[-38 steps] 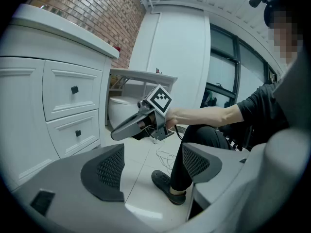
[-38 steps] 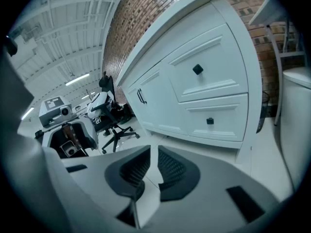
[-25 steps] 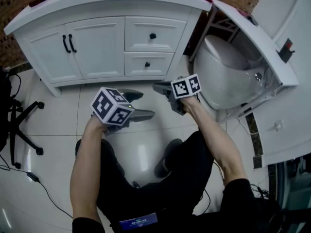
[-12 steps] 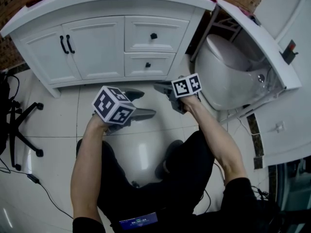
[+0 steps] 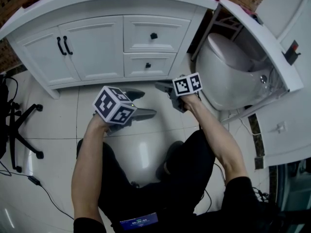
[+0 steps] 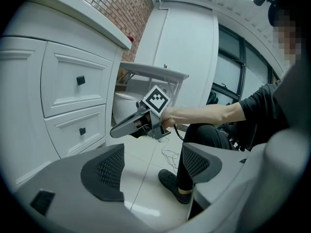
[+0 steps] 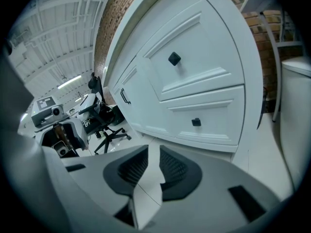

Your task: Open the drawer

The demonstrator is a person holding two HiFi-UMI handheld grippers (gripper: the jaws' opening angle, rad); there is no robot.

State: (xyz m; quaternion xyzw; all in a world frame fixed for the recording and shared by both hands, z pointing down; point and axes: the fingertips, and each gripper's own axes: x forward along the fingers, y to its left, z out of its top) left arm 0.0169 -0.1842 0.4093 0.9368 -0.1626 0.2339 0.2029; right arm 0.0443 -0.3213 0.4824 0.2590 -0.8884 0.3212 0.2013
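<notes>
We hold both grippers low over the tiled floor (image 5: 58, 120), apart from the white cabinet (image 5: 92, 47). Its upper drawer (image 5: 154, 34) and lower drawer (image 5: 148, 64) sit shut ahead of them, nearest the right gripper (image 5: 162, 87). The left gripper (image 5: 146, 104) stands spread wide, with only floor between its pads. The right gripper's jaws have just been opening, and the narrow gap between its pads holds nothing. Its own view faces both drawers' black knobs (image 7: 174, 58) and catches an office chair (image 7: 99, 115). The left gripper view shows the drawers off to its left, with our right gripper crossing ahead.
</notes>
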